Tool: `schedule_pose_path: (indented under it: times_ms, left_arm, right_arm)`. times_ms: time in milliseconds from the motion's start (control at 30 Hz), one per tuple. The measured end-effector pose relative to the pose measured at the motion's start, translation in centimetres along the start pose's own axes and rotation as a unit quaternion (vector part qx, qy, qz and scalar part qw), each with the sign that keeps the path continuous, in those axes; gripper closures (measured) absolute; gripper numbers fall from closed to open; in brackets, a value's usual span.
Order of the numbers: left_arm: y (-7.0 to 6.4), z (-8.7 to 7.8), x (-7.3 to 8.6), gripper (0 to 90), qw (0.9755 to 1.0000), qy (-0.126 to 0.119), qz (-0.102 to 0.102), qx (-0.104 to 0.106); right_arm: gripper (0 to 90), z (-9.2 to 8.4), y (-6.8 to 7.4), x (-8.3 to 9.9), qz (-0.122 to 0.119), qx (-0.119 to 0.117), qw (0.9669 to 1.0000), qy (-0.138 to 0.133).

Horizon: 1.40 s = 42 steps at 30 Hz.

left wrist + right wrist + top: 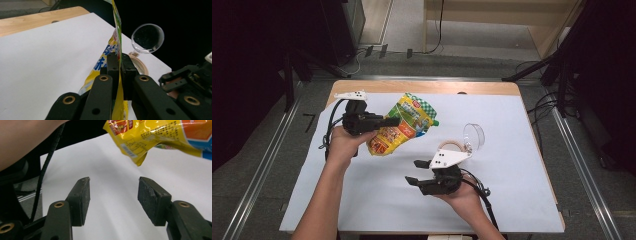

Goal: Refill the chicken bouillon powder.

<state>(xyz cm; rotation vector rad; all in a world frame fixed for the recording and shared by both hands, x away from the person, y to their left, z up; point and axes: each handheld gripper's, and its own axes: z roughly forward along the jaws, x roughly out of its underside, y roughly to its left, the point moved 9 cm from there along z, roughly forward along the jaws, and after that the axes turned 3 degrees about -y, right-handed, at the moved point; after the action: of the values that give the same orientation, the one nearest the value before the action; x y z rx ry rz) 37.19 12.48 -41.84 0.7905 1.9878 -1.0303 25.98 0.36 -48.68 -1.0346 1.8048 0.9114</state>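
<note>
My left gripper (388,121) pinches the yellow pouch (404,125) by its edge, holding it lifted over the white sheet (512,165) so it hangs free; my right gripper (413,171), jaws spread and empty, waits below, probably to grab its lower corner.

Even overhead light; white table (512,150) bright, surroundings near black. High view soft and low in detail. Glare on the yellow pouch (160,137). Near jaws slightly blurred.
</note>
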Motion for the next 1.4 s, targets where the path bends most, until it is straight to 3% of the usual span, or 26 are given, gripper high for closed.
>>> schedule_pose_path:
  times_ms: [233,633,1067,1400]
  left_arm:
    - [1.5,1.8,0.4,89.1,1.0,-0.002,-0.007,-0.004]
    - [3.5,4.6,2.2,89.2,0.9998,0.005,-0.016,-0.007]
    - [3.7,3.4,2.9,89.0,0.9998,-0.007,-0.019,-0.005]
    - [3.1,1.8,3.8,88.5,0.9998,0.008,-0.009,-0.016]
  right_arm:
    - [44.5,-1.4,-0.5,1.4,0.005,-0.002,0.9999,0.01]
    - [44.5,-2.2,-0.4,2.4,0.012,-0.005,0.9999,-0.004]
    - [44.5,-3.2,-1.1,2.6,0.017,-0.003,0.9997,-0.014]
    - [44.6,-4.0,-1.6,2.5,0.013,0.007,0.9998,-0.016]
